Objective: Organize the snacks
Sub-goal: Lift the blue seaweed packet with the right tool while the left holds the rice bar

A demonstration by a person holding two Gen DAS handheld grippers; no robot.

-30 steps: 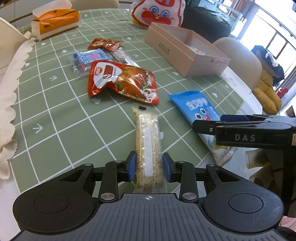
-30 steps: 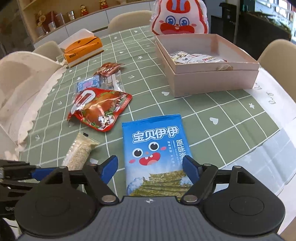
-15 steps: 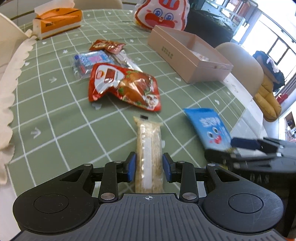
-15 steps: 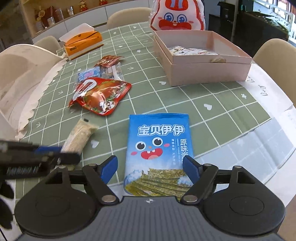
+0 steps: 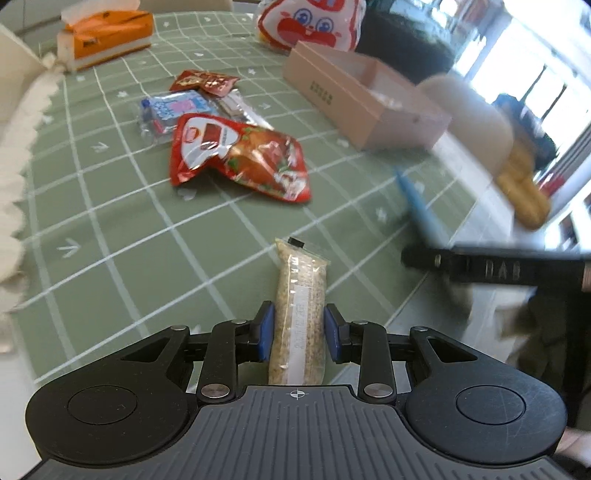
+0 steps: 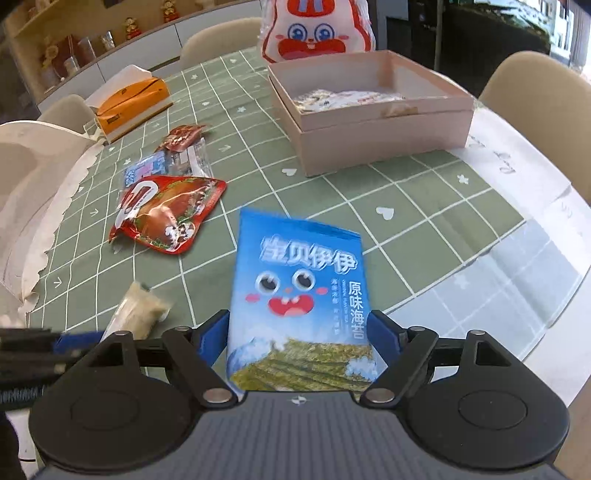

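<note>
Blue seaweed pack (image 6: 301,295) held in right tool (image 6: 301,341), jaws just widened, left tool (image 5: 298,332) clamps grain bar (image 5: 299,314) nr table edge (image 5: 424,299)

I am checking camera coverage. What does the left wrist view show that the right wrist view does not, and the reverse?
Only the left wrist view shows the rice bar clamped in the left gripper, and yellow cushions beyond the table.

Only the right wrist view shows the packets inside the pink box, the blue seaweed packet's face between the right gripper's jaws, and the wall shelf.

Both show the red packet, tissue box and rabbit bag.
</note>
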